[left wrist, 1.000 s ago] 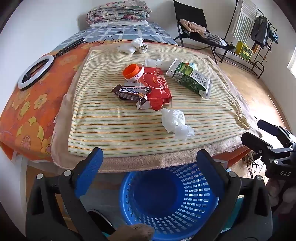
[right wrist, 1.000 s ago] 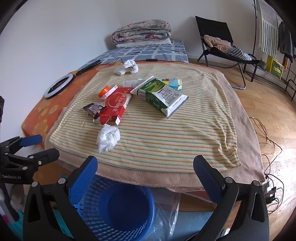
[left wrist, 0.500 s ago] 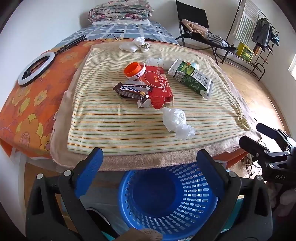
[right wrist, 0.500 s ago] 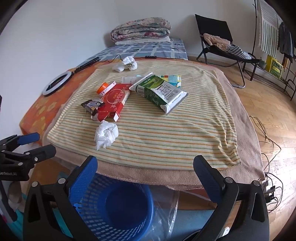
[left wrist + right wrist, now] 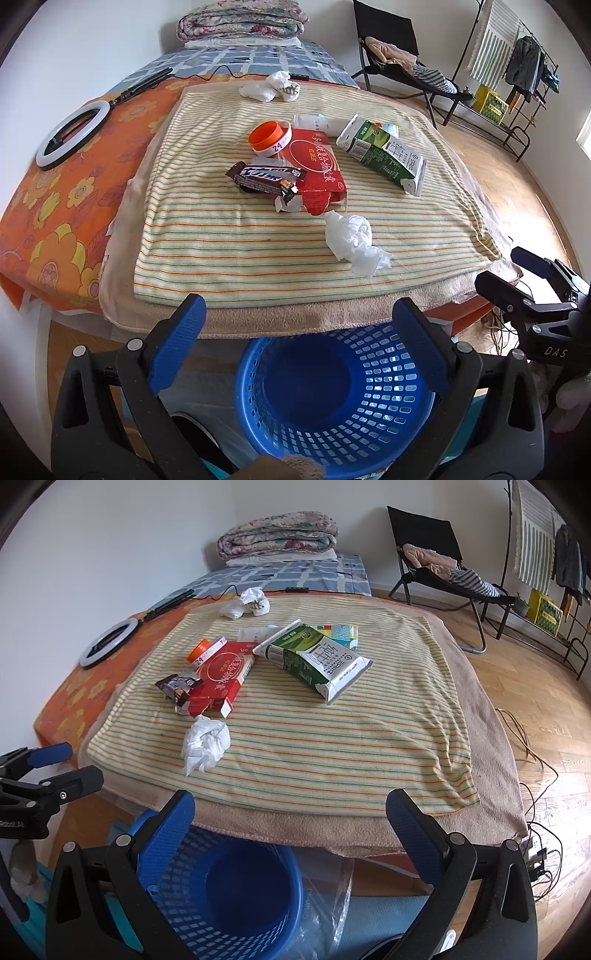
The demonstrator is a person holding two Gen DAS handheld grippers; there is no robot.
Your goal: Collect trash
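Note:
Trash lies on a striped towel [image 5: 229,236]: a crumpled white tissue [image 5: 352,240] [image 5: 205,740] nearest the front edge, a chocolate bar wrapper [image 5: 267,177], a red flat box [image 5: 317,166], an orange lid [image 5: 269,136], a green milk carton [image 5: 384,157] [image 5: 317,661] and more tissues [image 5: 269,86] at the far edge. An empty blue basket [image 5: 332,391] [image 5: 236,890] stands on the floor below the front edge. My left gripper [image 5: 295,347] is open above the basket. My right gripper [image 5: 291,834] is open, just right of the basket; it also shows in the left wrist view [image 5: 517,273].
A ring light [image 5: 74,134] lies on the orange flowered sheet at the left. Folded quilts [image 5: 277,535] sit at the far end. A black folding chair [image 5: 436,561] and a clothes rack [image 5: 517,74] stand on the wooden floor at the right, with cables [image 5: 532,760] near the bed corner.
Both grippers have risen slightly and edged toward the bed, so the towel and trash sit lower and nearer in view. Both stay open; nothing on the towel has moved.

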